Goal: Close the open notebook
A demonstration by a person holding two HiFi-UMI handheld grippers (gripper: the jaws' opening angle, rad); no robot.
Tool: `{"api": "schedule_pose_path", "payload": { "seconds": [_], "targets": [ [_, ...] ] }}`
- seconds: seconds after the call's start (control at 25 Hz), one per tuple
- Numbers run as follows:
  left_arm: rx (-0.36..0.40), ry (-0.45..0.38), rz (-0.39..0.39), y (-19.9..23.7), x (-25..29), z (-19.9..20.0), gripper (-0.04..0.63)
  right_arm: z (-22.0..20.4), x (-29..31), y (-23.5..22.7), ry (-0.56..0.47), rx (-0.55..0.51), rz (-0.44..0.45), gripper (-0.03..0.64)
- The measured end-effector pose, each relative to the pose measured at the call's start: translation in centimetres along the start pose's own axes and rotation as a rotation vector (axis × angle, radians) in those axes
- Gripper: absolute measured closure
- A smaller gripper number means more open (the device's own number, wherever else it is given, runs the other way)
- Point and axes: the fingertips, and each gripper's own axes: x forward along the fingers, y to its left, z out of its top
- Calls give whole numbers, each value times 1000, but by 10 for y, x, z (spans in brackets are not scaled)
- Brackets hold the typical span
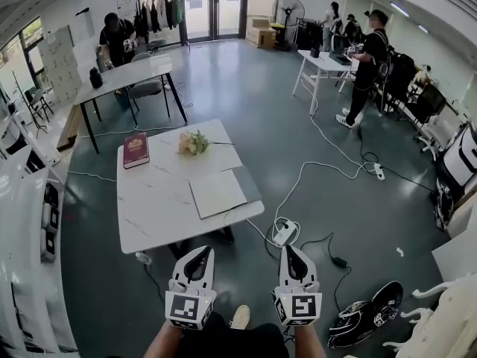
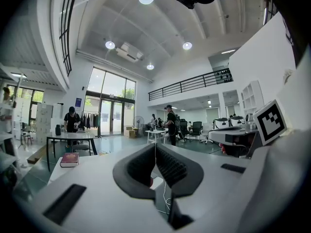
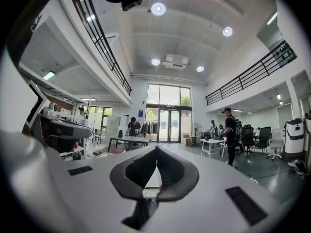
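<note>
The notebook (image 1: pixel 217 193) lies flat near the front right corner of the white marble table (image 1: pixel 156 207), showing a white face with a grey strip along its right side. Whether it is open or closed I cannot tell from here. My left gripper (image 1: pixel 201 250) and right gripper (image 1: pixel 289 248) hang side by side over the floor, short of the table's near edge and well apart from the notebook. Both are shut, tips together, with nothing between them. In their own views the left gripper (image 2: pixel 155 144) and right gripper (image 3: pixel 157 148) point level across the room.
A dark red book (image 1: pixel 136 150) and a small bunch of flowers (image 1: pixel 193 142) lie at the table's far end. A power strip (image 1: pixel 284 232) with cables lies on the floor to the right. A second table (image 1: pixel 123 77) and several people stand further back.
</note>
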Motion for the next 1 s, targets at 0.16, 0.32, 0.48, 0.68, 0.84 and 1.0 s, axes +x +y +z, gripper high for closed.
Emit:
{"api": "schedule_pose_path", "payload": {
  "seconds": [0.16, 0.32, 0.48, 0.68, 0.84, 1.0],
  "targets": [
    [-1, 9, 21, -7, 16, 1, 571, -3, 8, -15, 8, -3, 22, 600],
    [3, 12, 17, -7, 36, 4, 571, -3, 23, -28, 15, 10, 28, 600],
    [0, 28, 21, -1, 66, 0, 571, -11, 52, -37, 29, 19, 43, 600],
    [-4, 20, 25, 23, 114, 0, 571, -16, 104, -47, 33, 17, 57, 600],
    [-10, 18, 31, 51, 159, 1, 571, -17, 158, -55, 32, 14, 66, 600],
    [-22, 33, 33, 83, 200, 0, 571, -18, 215, -58, 48, 20, 81, 600]
  ]
}}
